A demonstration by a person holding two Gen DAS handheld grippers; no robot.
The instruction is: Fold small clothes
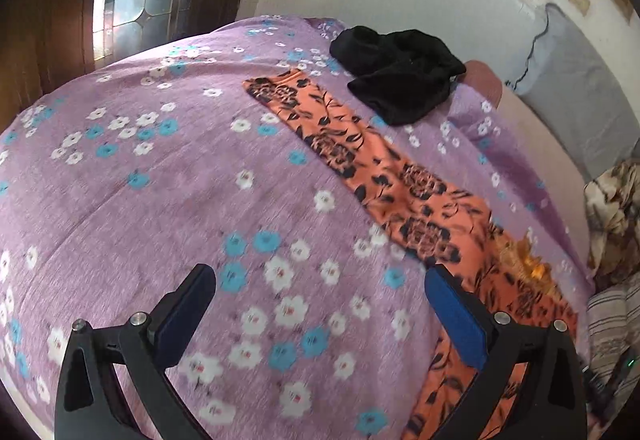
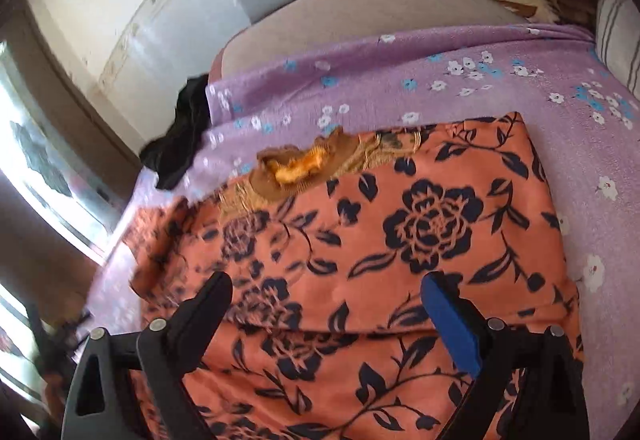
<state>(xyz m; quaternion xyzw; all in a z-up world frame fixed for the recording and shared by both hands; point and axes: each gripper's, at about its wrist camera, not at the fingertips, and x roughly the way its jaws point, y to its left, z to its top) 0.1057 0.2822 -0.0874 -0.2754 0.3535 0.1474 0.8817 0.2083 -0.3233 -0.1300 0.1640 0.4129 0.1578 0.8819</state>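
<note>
An orange floral garment (image 1: 384, 176) lay stretched flat across the purple flowered bedspread (image 1: 160, 200), a crumpled black garment (image 1: 400, 72) just beyond its far end. Both the left gripper (image 1: 320, 324) and the right gripper (image 2: 326, 320) hovered above it, jaws spread wide and empty. A clean fold would likely need both grippers pinching matching edges, lifting evenly.

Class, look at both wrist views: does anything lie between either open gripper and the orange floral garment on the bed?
Nothing visible does. The right gripper hangs open directly over the orange floral garment. The left gripper is open over bare bedspread beside it. The black garment lies farther off.
</note>
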